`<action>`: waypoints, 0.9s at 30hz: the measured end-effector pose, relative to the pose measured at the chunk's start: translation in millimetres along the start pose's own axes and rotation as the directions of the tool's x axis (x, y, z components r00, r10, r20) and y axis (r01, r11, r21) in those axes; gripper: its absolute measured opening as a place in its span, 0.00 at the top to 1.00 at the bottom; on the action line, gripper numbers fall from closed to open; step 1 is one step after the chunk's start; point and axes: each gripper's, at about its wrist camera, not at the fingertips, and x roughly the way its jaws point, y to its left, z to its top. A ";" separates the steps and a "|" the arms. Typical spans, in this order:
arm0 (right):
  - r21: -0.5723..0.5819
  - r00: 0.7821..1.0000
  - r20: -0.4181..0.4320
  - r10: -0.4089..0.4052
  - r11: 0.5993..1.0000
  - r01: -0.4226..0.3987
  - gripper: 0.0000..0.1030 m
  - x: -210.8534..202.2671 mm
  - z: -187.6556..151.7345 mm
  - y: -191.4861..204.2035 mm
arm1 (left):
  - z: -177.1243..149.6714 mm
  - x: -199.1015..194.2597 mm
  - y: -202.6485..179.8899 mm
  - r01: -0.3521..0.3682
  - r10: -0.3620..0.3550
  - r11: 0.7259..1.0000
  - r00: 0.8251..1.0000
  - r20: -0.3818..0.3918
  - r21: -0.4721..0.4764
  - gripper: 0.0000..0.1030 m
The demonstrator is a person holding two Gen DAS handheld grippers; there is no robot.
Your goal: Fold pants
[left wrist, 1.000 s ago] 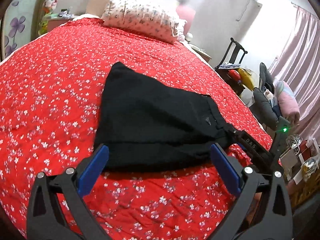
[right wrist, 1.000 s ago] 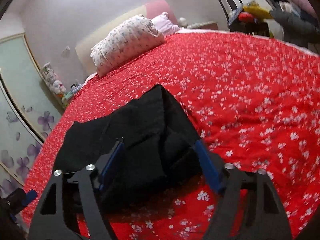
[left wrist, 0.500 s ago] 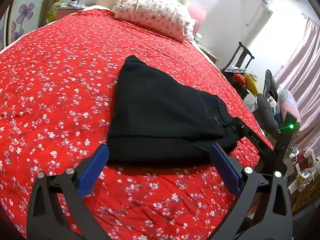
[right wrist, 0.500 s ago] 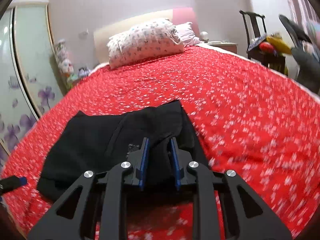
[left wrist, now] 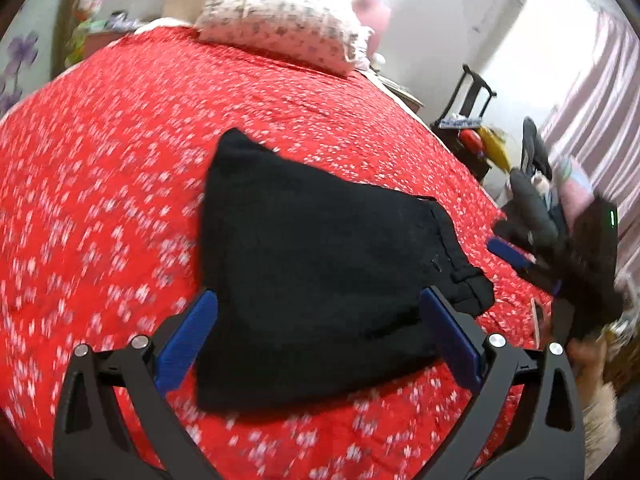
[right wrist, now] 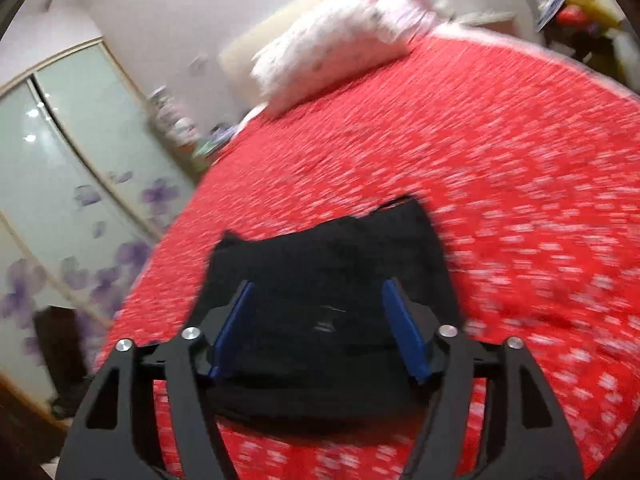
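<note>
right gripper (right wrist: 320, 328) now off pants (left wrist: 320, 280)

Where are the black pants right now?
The folded black pants lie on the red flowery bedspread, near its front edge in both wrist views, far from the flowered pillow at the head.

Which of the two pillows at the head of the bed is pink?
The small pink pillow, mostly hidden behind the larger white floral pillow, which lies in front on the red bedspread.
</note>
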 end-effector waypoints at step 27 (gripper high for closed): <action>0.232 0.957 -0.150 0.249 0.950 -0.210 0.07 7.1 27.6 -31.0 | 62.6 44.3 18.4 0.278 -0.298 0.946 0.949 -0.102 -0.168 0.02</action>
